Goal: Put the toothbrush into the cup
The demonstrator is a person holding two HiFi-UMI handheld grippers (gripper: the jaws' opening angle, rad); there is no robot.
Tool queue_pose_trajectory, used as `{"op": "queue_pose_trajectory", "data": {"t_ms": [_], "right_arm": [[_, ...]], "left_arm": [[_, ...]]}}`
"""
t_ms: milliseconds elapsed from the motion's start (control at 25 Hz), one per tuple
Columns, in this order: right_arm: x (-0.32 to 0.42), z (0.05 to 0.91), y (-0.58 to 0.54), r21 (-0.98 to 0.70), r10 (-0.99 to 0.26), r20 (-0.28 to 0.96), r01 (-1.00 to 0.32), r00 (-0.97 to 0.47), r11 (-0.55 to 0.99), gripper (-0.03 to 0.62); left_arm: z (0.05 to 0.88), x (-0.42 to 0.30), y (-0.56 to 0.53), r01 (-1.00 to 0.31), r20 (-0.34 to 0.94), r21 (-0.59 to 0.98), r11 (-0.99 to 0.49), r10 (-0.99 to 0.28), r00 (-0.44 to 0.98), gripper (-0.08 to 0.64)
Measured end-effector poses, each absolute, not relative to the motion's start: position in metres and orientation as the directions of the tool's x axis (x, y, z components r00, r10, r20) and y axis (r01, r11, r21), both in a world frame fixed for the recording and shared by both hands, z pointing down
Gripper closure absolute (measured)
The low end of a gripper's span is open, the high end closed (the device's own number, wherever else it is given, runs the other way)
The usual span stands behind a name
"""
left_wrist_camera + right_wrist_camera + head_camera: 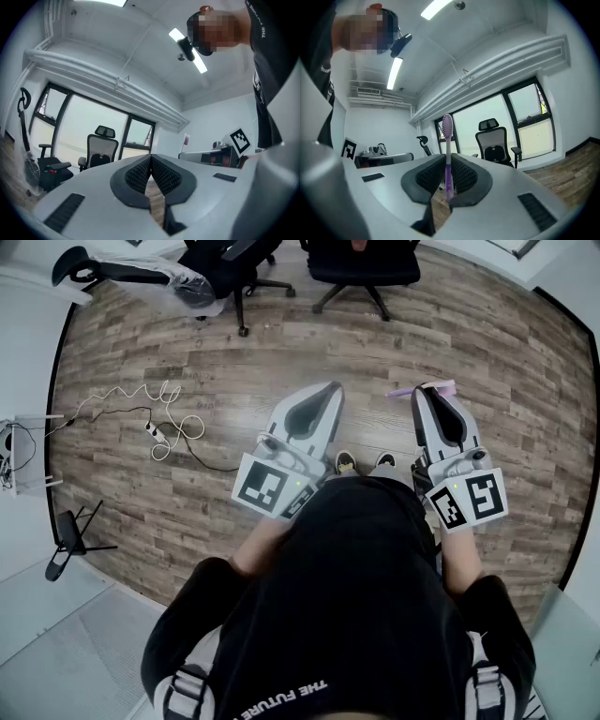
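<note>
R gripper: jaws clamped on slim purple plastic toothbrush, bristle end sticking out above them. L gripper: jaws pressed together, nothing btwn. Both over wood-plank floor.

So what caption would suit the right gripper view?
Right gripper clamping a purple toothbrush by its handle, office chair and windows behind.

Two grippers, one toothbrush, two shoes

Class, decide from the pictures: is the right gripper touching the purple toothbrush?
Touching. The right gripper view shows the right gripper shut on the toothbrush handle, its pads pressing both sides, bristle head standing above.
</note>
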State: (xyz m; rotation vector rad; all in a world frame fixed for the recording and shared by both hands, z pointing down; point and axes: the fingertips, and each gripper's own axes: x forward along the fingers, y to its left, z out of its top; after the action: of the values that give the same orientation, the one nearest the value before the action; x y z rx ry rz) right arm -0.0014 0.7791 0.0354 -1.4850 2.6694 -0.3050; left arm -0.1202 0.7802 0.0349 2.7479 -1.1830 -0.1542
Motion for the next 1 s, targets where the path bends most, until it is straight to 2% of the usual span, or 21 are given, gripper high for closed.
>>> {"op": "queue_pose_trajectory", "data": {"t_ms": [600,1000], "right_arm": [[0.016,0.039,0.784,-0.225,-0.863,0.037,-0.846,-0.503,0.484,0.545],[0.053,0.053,0.732,-0.261,-0.865,0.06,-0.845,-0.497,0.467,0.545]], "left_arm": [[0.042,-0.107,0.78,-0.691,-0.043,0.19,-0.697,-0.709,0.704,0.54],[0.051,-0.072,0.73,-0.688,0.004,0.201,-0.697,-0.702,0.712,0.54]]}}
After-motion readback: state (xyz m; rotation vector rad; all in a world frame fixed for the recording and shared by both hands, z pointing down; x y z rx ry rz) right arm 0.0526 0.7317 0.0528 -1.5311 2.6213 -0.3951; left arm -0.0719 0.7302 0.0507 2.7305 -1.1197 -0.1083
